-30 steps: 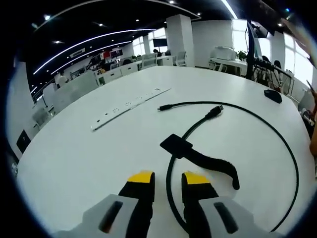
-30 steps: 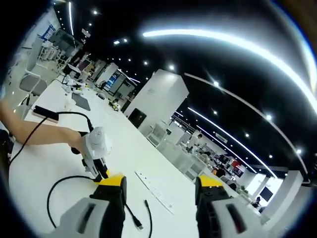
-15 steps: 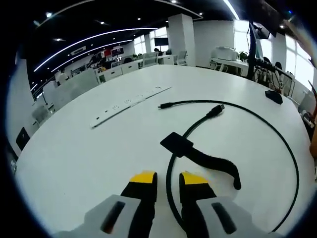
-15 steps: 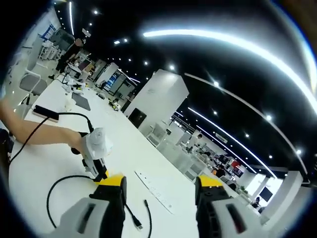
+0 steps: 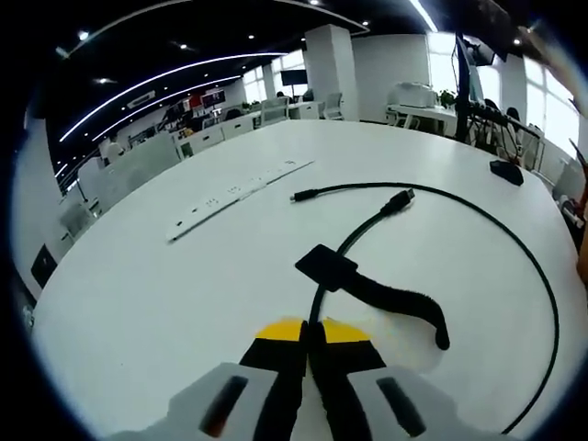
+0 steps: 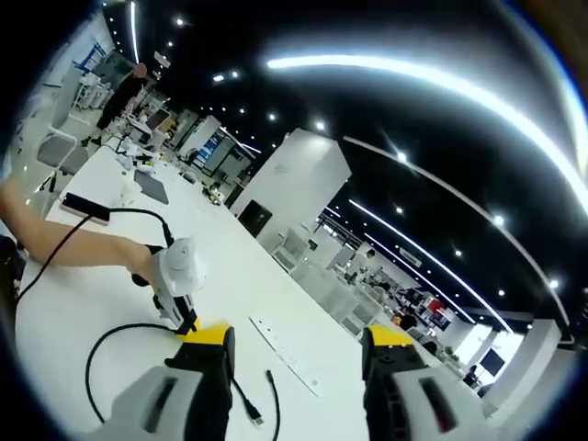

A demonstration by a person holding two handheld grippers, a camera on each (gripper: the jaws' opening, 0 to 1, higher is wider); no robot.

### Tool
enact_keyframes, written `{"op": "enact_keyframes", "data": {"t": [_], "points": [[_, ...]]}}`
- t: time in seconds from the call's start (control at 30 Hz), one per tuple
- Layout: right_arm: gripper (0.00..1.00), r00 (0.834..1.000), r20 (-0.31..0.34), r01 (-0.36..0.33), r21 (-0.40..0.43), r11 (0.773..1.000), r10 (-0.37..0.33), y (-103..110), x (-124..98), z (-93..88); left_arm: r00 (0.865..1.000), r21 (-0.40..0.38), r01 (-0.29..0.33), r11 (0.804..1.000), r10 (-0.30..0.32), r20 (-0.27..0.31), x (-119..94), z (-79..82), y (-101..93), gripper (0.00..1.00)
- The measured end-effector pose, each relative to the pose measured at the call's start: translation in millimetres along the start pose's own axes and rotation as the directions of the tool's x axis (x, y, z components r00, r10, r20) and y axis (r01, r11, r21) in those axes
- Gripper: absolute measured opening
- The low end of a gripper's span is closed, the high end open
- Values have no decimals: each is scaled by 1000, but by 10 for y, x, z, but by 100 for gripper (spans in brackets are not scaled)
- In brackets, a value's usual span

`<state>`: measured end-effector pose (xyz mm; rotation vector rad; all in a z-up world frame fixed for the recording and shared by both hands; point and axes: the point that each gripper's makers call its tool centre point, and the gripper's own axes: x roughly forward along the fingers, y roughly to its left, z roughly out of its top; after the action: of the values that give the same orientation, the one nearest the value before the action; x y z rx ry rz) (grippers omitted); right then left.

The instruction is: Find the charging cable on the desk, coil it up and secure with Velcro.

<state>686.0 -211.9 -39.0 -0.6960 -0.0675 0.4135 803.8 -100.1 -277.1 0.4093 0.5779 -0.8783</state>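
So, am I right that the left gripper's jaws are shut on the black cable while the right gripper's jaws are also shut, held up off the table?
Not quite: the right gripper has its jaws wide apart, holding nothing, as the right gripper view shows. The rest holds: the left gripper is shut on the black cable, and the right one is up off the white table.

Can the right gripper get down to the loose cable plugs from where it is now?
Probably yes: the right gripper is open above the desk, with nothing between it and the cable.
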Motion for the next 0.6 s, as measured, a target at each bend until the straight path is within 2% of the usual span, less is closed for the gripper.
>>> {"op": "enact_keyframes", "data": {"t": [0.1, 0.6], "points": [[56, 1000, -2, -2, -5, 1000, 2, 3, 0, -4, 1000, 19, -14, 1000, 14, -1, 9, 7, 18, 6], [56, 1000, 8, 10, -13, 1000, -10, -19, -26, 13, 1000, 2, -18, 1000, 18, 3, 1, 14, 24, 5]]}}
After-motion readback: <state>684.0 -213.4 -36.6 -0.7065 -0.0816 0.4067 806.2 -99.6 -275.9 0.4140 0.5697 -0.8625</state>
